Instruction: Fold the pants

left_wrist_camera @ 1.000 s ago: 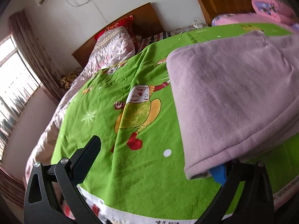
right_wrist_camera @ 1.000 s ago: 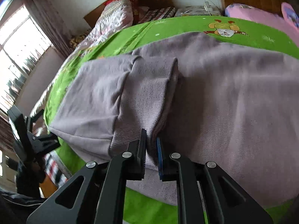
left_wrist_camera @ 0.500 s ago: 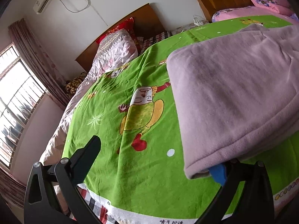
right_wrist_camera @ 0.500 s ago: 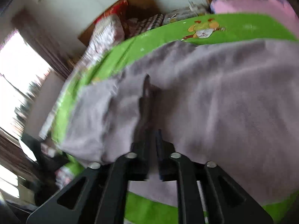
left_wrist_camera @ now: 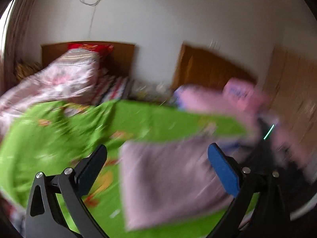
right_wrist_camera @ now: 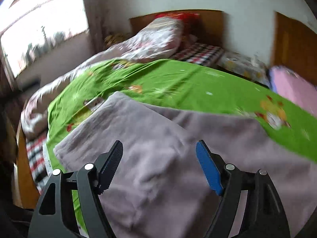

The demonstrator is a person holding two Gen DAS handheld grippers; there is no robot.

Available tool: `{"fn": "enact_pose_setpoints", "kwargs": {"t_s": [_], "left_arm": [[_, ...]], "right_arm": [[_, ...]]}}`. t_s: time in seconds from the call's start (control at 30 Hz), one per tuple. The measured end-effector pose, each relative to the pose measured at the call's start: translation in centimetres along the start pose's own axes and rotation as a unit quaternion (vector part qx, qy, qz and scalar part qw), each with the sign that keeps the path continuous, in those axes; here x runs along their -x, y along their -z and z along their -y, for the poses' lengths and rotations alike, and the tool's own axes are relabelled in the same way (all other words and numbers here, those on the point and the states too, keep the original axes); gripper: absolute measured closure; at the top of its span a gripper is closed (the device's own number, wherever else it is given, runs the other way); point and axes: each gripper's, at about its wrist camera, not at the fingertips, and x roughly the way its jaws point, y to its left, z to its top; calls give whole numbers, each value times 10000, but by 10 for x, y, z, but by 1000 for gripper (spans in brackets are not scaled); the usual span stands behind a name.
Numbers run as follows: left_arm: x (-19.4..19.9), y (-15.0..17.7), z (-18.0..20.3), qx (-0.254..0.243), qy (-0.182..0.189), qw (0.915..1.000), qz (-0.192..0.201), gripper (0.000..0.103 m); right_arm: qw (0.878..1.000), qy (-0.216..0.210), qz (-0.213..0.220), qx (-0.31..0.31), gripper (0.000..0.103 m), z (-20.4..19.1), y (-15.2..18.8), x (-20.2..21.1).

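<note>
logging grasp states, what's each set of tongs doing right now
Left tongs: open, holding nothing, above the pants.
Right tongs: open, holding nothing, above the pants.

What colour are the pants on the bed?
The pants are pale mauve, a greyish lilac; the right wrist view shows them best.

The left wrist view is smeared with motion: the green sheet [left_wrist_camera: 59,138] has prints that cannot be read, and the pants [left_wrist_camera: 170,178] show only as a soft mauve patch, their far right part lost in a dark blur. A pink bundle [left_wrist_camera: 237,97] beyond is too blurred to name. In the right wrist view the pants [right_wrist_camera: 158,158] run off the lower and right edges, their near part hidden behind the right tongs [right_wrist_camera: 158,158], and the window [right_wrist_camera: 39,29] is blown out white.
</note>
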Motion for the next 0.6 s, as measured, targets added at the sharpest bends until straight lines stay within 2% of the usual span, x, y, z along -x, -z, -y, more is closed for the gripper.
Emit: {"fn": "enact_pose_setpoints", "kwargs": {"t_s": [0.03, 0.07, 0.1, 0.2, 0.27, 0.3, 0.47, 0.53, 0.6], "left_arm": [[-14, -11, -1, 214, 299, 9993, -15, 2], [-28, -16, 0, 293, 431, 9986, -111, 2], [-57, -18, 2, 278, 499, 9976, -396, 2], [-136, 0, 0, 242, 266, 9906, -1323, 2], [-181, 25, -14, 409, 63, 9795, -1971, 2], [-191, 34, -21, 533, 1, 9756, -2129, 2], [-189, 34, -36, 951, 167, 9738, -2057, 2], [-172, 28, -23, 761, -488, 9749, -2032, 2], [-149, 27, -1, 313, -486, 9822, -1786, 2]], "right_arm": [[9999, -64, -52, 80, 28, -4, -6, -8], [9997, -127, -113, 177, 28, -9, -10, -16], [9994, -123, -163, 277, 28, -12, -11, -21], [9982, 75, -433, 407, 27, -9, -6, -35], [9975, -108, -614, 333, 27, 5, 5, -45], [9974, -180, -520, 461, 27, 7, 9, -45], [9975, -210, -443, 501, 27, 10, 13, -36], [9981, 171, -453, 385, 25, 8, 9, -27], [9981, 169, -340, 488, 22, 3, 10, -9]]}}
